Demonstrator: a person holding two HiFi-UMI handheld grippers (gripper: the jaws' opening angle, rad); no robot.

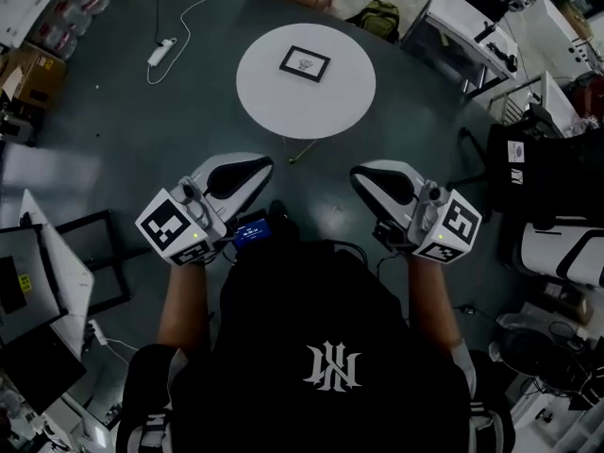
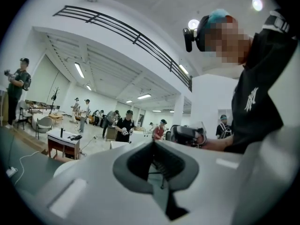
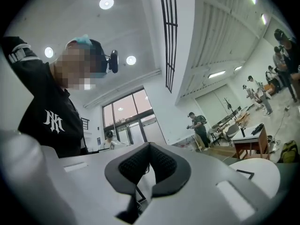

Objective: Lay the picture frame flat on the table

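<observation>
Lying apparently flat near the middle of the round white table (image 1: 349, 102), the picture frame (image 1: 305, 62) is looking already placed; by my judgement nothing is remaining. The left gripper (image 1: 262, 167) and right gripper (image 1: 359, 174) are hovering well apart from it, jaws pressed together, empty. The black shirt (image 1: 283, 347) is showing a white interlocked monogram; no other writing is reading clearly.

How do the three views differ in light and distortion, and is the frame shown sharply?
Head view: dim overall, dark floor, but the white table is bright and the frame on it is sharp. Left gripper view: fisheye, the railing bows, corners black. Right gripper view: same fisheye, ceiling lamps glare.
</observation>
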